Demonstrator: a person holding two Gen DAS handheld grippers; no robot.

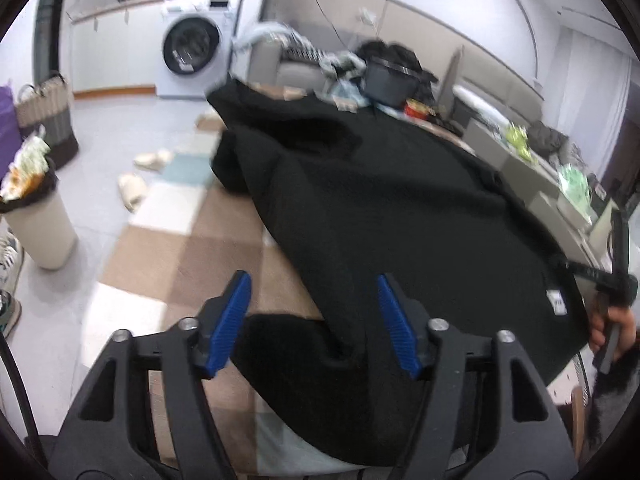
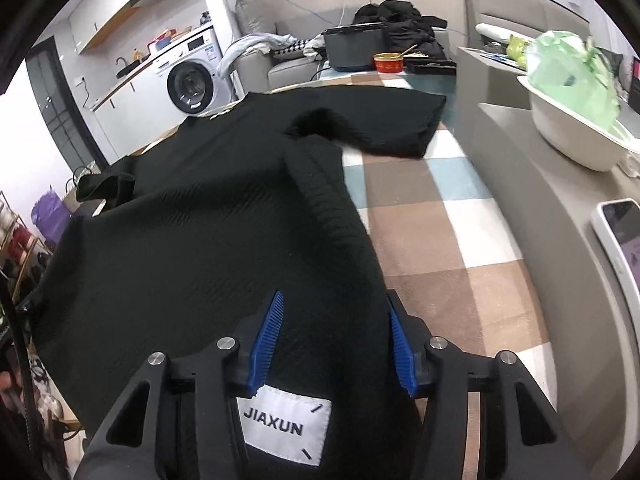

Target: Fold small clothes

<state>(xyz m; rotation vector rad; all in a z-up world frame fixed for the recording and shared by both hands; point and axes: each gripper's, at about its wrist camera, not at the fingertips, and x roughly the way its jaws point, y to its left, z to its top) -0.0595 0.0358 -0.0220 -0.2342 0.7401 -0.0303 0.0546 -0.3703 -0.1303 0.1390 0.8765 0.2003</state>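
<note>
A black knit sweater (image 1: 392,216) lies spread over a table with a checked cloth (image 1: 192,264). My left gripper (image 1: 314,320) is open, its blue pads either side of the sweater's near edge, nothing pinched. In the right wrist view the same sweater (image 2: 192,232) fills the left and middle, one sleeve (image 2: 384,124) stretched across the far side. My right gripper (image 2: 334,344) is open over the hem, with a white "JIAXUN" label (image 2: 284,428) just behind its pads. The right gripper and the hand holding it also show in the left wrist view (image 1: 612,288).
A washing machine (image 1: 192,48) stands at the back left. A bin (image 1: 36,220) and slippers (image 1: 136,184) are on the floor at left. A dark box (image 2: 352,46) and red tin (image 2: 388,62) sit at the table's far end. A white basin (image 2: 572,128) and phone (image 2: 620,240) rest on the right ledge.
</note>
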